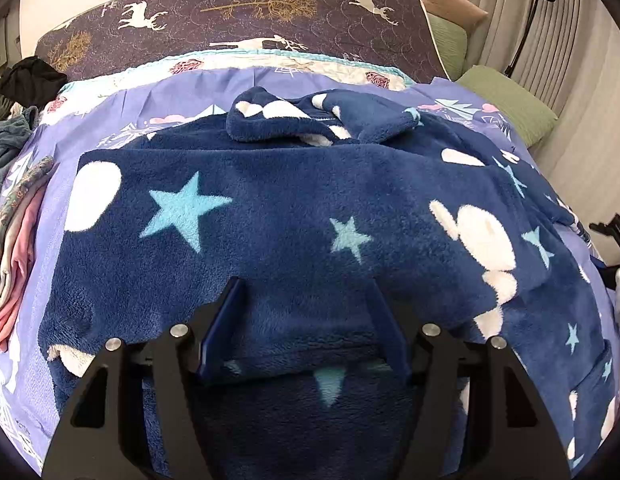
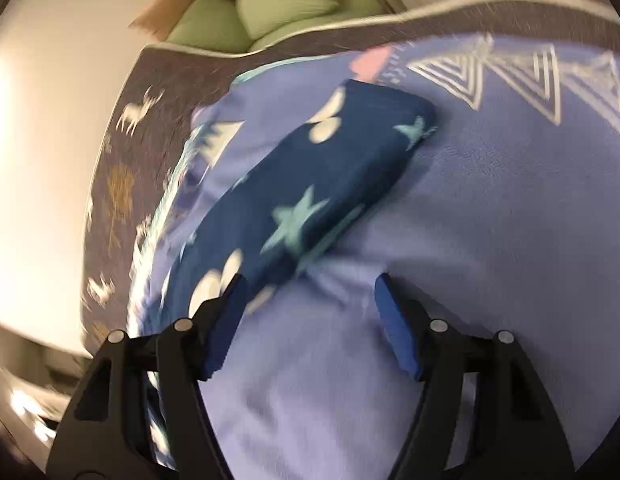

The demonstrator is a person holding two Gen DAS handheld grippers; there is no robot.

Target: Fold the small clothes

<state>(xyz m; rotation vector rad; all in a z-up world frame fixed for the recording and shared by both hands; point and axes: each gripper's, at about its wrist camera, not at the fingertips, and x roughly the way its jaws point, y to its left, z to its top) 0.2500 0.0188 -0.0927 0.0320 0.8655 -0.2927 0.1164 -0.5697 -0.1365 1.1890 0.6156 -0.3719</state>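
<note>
**Both tongs spread over the fleece garment**

The left gripper (image 1: 306,292) hovers, jaws wide, above the navy star-print fleece (image 1: 294,208), spread across the lilac bedspread (image 1: 158,92). Only the blurred right view shows the right gripper (image 2: 308,284), also spread, beside one sleeve (image 2: 310,184). Folded clothes (image 1: 14,256) crowd the bedspread's left edge.

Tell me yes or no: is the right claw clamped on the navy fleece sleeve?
No: in the right wrist view the right claw stands open, fingers spread, with the navy fleece sleeve ahead and nothing pinched between them.
</note>
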